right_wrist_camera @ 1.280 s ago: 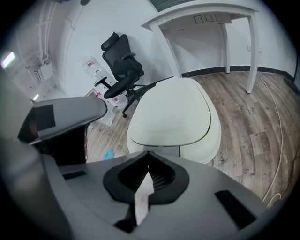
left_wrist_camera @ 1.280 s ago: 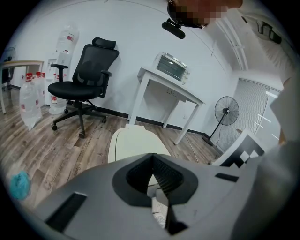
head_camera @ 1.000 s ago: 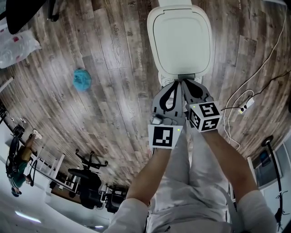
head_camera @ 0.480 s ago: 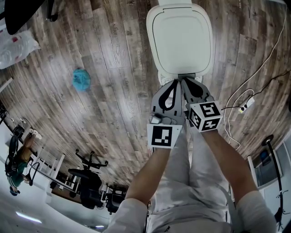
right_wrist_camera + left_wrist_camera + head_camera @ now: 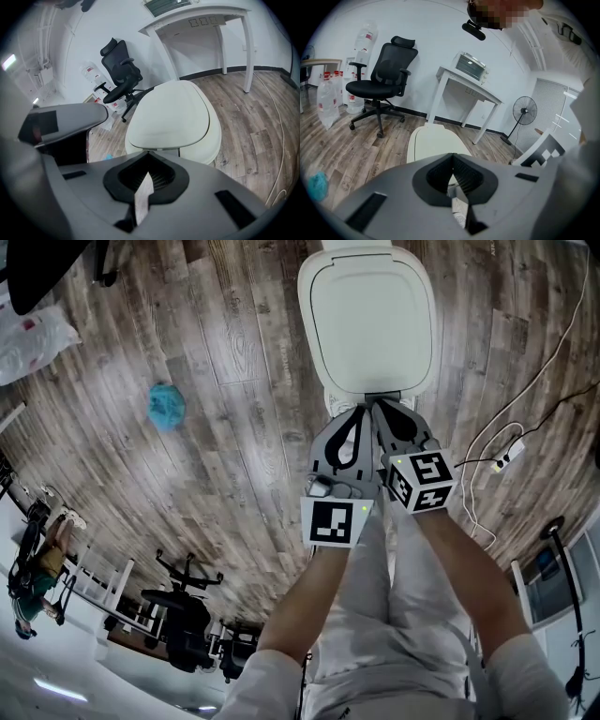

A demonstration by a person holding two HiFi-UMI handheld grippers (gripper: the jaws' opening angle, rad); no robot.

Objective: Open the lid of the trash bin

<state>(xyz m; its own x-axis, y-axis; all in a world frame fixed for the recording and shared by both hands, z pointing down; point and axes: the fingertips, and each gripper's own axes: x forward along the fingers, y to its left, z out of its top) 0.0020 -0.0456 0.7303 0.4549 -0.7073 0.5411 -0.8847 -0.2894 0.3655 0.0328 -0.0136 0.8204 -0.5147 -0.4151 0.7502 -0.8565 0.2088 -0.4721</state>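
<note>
White plastic, smooth and slightly domed, makes up the lid (image 5: 375,320), which lies shut and flat on the trash bin (image 5: 213,143). The bin stands on the wood-plank floor (image 5: 234,427) straight ahead of us, at the top of the head view. A small grey tab (image 5: 380,396) sits at the lid's front rim, on the side facing us, and we judge this to be where the lid must be pressed or lifted. The risks follow from that. Blunt closed tips could skate off the glossy surface, or land beside the tab and do nothing. A push that runs forward rather than down could skid or tip a bin that looks light. Prying under the rim with jaws that have no bite on it would probably slip out. The two tools are also crowded side by side and could foul one another. The left gripper (image 5: 361,411) has its jaws brought together with nothing between them, the tips just short of the bin's front. The right gripper (image 5: 382,409) is likewise closed and empty, with only a sliver of floor showing behind the pads, and its tips lie just below the tab. We cannot tell whether they touch it. Further out, a teal bundle (image 5: 166,406) lies well to the left, and a white cable with a power strip (image 5: 506,457) trails to the right, apart from the bin.
</note>
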